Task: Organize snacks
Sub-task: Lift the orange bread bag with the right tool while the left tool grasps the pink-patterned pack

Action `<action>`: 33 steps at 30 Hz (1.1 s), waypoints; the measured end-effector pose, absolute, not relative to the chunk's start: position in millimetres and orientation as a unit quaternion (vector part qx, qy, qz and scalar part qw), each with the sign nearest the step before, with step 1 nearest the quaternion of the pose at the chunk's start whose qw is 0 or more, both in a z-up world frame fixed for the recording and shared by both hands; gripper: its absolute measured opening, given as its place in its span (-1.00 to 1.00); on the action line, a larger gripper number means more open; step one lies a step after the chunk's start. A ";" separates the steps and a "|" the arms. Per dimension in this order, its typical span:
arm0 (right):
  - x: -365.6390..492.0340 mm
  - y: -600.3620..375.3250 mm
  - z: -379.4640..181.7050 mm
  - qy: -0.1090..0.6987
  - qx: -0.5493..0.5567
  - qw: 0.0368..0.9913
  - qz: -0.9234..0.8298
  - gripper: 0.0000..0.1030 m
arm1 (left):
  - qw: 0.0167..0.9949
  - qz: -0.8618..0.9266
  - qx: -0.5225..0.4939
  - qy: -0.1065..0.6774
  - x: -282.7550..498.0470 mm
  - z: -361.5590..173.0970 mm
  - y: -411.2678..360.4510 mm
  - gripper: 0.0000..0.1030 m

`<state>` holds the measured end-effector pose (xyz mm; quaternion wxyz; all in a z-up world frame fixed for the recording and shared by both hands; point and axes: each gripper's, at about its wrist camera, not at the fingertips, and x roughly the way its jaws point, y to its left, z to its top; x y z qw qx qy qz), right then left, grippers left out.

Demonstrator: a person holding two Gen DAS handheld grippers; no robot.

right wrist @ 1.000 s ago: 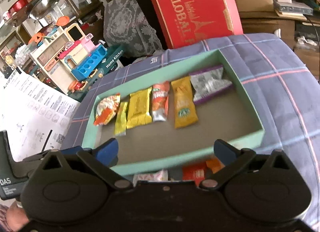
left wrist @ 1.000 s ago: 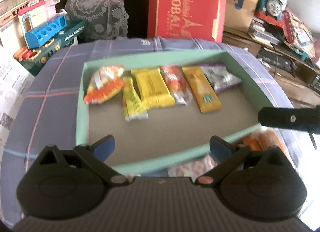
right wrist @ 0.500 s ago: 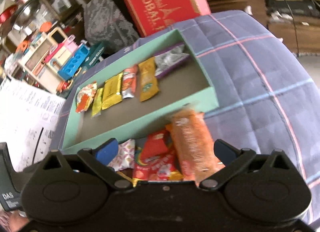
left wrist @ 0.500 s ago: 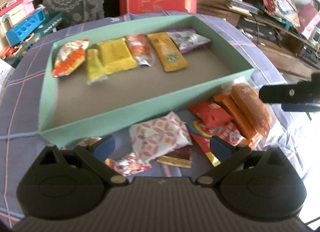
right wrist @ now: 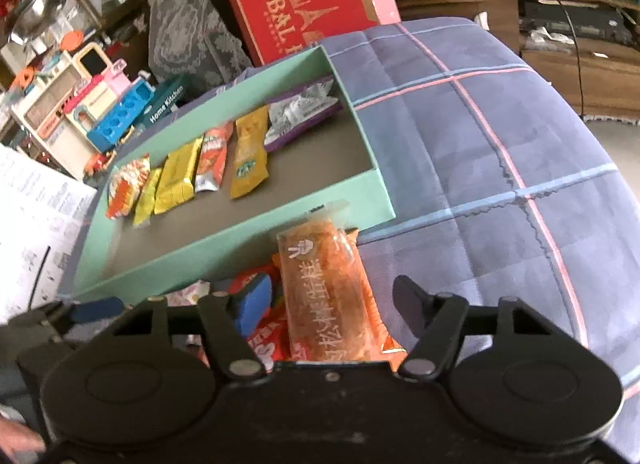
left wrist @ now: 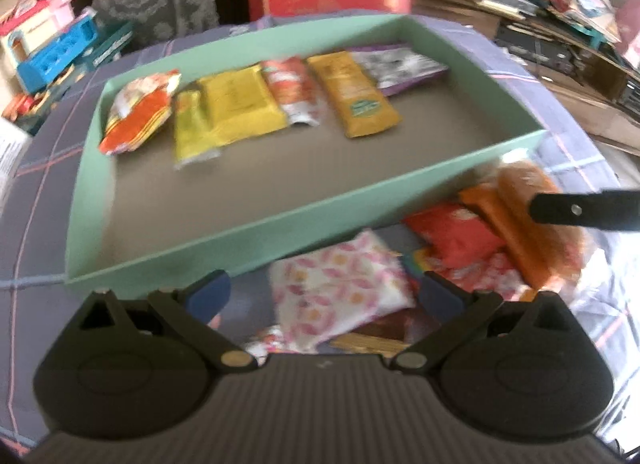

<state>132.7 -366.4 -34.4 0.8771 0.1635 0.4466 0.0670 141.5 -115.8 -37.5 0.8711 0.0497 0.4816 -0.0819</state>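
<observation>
Six packets already line the green tray (right wrist: 376, 188), so your right gripper (right wrist: 332, 300) is closing astride the orange snack pack (right wrist: 324, 284), not yet pinching it, while your left gripper (left wrist: 324, 296) hangs open.

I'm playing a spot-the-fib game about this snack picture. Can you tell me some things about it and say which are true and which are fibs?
1. Six snack packets lie in a row inside the green box. True.
2. The purple packet sits at the left end of that row. False: it is at the right end; the orange-red bag is at the left end.
3. The long orange packet is inside the box. False: it lies outside, on the pile in front of the box.
4. The right gripper has that orange packet between its closing jaws. True.
5. The left gripper is gripping the pink-patterned packet. False: its jaws are open.
</observation>
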 end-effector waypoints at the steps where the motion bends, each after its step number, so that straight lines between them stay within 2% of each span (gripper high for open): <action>1: 133.6 -363.9 -36.7 0.446 0.158 0.878 0.067 0.18 | 0.869 -0.079 0.046 0.486 144.1 -39.6 -110.8 0.99; 2: 134.2 -361.7 -38.7 0.445 0.151 0.880 0.067 -0.04 | 0.868 -0.078 0.044 0.489 146.7 -41.5 -106.4 1.00; 3: 134.7 -358.2 -40.2 0.444 0.144 0.882 0.069 -0.15 | 0.867 -0.079 0.045 0.490 148.5 -43.1 -103.5 1.00; 5: 133.6 -352.2 -41.6 0.436 0.129 0.888 0.067 -0.25 | 0.867 -0.083 0.057 0.489 151.9 -44.6 -101.7 1.00; 12: 128.9 -350.4 -47.5 0.434 0.130 0.889 0.063 -0.26 | 0.858 -0.127 0.067 0.493 154.8 -58.0 -112.0 0.99; 14: 126.9 -351.1 -48.5 0.436 0.134 0.888 0.063 -0.26 | 0.858 -0.127 0.053 0.494 155.2 -58.9 -113.5 0.91; 16: 124.8 -349.5 -49.3 0.436 0.132 0.888 0.063 -0.26 | 0.856 -0.138 0.033 0.498 154.1 -59.5 -113.5 0.53; 18: 122.8 -347.4 -49.7 0.435 0.128 0.889 0.061 -0.26 | 0.855 -0.145 0.024 0.497 150.4 -57.6 -114.9 0.37; 22: 121.3 -348.8 -49.5 0.432 0.129 0.891 0.059 -0.26 | 0.847 -0.157 0.023 0.508 139.9 -55.7 -118.8 0.28; 25: 119.9 -352.0 -50.3 0.431 0.134 0.890 0.058 -0.27 | 0.837 -0.174 0.035 0.517 127.5 -54.7 -121.7 0.29; 33: 113.8 -357.6 -51.7 0.430 0.148 0.889 0.059 -0.28 | 0.838 -0.185 0.129 0.497 106.0 -48.0 -122.4 0.50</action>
